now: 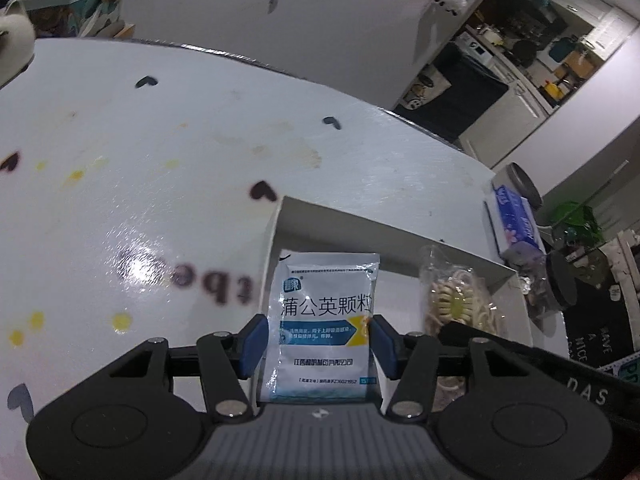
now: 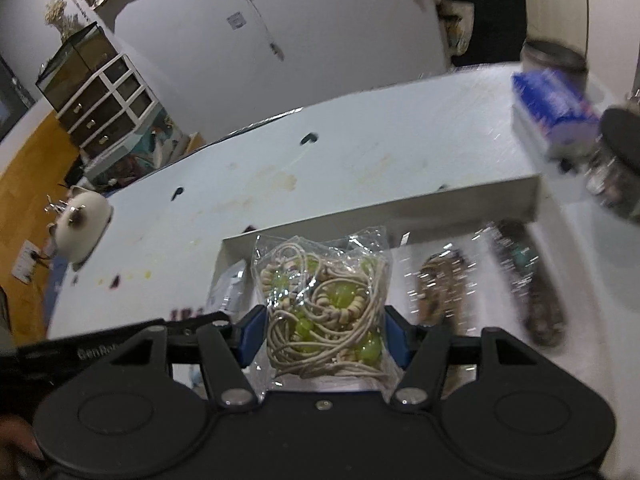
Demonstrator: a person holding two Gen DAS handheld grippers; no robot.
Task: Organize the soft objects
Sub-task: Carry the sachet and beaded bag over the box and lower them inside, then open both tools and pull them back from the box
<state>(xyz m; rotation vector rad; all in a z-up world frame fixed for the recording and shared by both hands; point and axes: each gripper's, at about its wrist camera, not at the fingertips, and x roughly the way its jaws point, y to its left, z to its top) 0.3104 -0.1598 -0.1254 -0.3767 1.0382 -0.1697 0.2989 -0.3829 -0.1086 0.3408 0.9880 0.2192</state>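
While tilted downward, left claw [image 1: 316,344] (blue pads) around sachet [image 1: 326,320].

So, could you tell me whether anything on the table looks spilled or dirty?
Yes. The white table has yellow spots at its left and a brownish smear near the middle, like dried spills. The sachet and the clear bag of cords look intact.

We saw a glossy foil sachet [image 1: 324,324], a crinkly clear-plastic bag [image 2: 324,304] and a shiny, stained tabletop [image 1: 160,184].
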